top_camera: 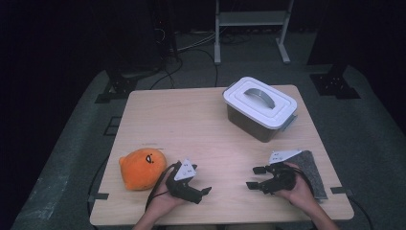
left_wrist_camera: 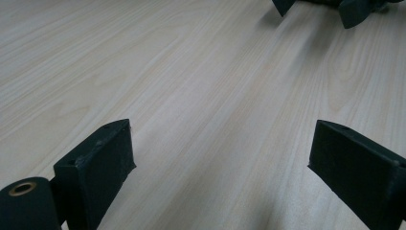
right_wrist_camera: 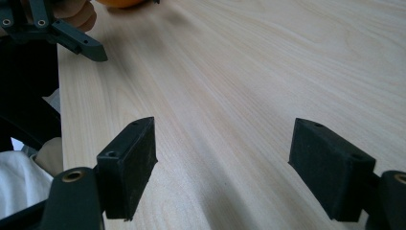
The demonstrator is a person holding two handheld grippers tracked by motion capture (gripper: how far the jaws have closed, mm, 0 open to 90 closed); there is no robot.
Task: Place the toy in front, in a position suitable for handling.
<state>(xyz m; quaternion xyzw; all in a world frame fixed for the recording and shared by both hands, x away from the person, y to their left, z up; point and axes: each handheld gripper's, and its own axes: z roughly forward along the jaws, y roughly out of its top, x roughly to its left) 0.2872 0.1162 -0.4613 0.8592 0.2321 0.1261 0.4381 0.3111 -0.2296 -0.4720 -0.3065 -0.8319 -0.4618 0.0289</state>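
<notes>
Both jaws stand apart and empty: the left hand-held gripper (top_camera: 203, 190) lies nearest the orange plush toy (top_camera: 142, 168), the right hand-held gripper (top_camera: 253, 178) farther away. The toy looks soft and light; I think a pinch across its round body holds best.

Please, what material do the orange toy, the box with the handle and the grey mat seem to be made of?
The orange toy looks like soft plush fabric: rounded, matte, slightly fuzzy. The box seems to be smooth plastic, with a glossy white lid and a dark translucent body. The grey mat appears to be felt or similar fabric: flat, speckled and dull.

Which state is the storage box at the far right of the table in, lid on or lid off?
Lid on. The white lid sits flat over the box, its grey handle lying on top. Whether it is latched cannot be told.
</notes>
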